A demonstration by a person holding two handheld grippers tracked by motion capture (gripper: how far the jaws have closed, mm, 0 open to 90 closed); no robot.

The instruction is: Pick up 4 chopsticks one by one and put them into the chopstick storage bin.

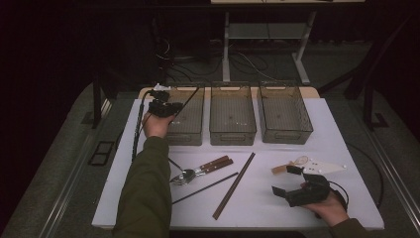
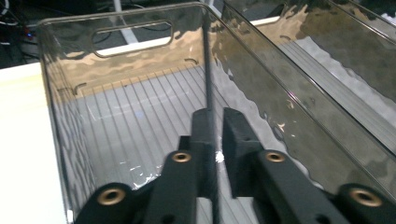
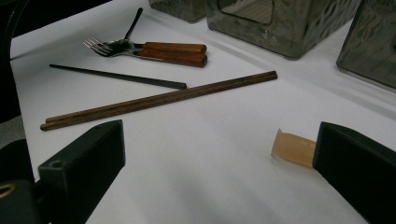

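We judge the step to be dropping a thin dark chopstick [image 2: 206, 70] into the left bin [image 2: 60, 140]; we would lower it until it lies along the ribbed floor before releasing. The left gripper [image 2: 215, 135] is clamped on the stick, which runs forward from its jaws, over the bin. The right gripper [image 1: 288, 181] rests with jaws apart on the tabletop [image 1: 277, 208], near the brown chopsticks [image 3: 159, 100].

Three bins [image 1: 233, 114] stand side by side at the back of the desk [image 1: 267, 208]. Before them lie cutlery [image 1: 200, 169] at left, chopsticks [image 1: 234, 185] at centre, and a spatula [image 1: 317, 166] at right.
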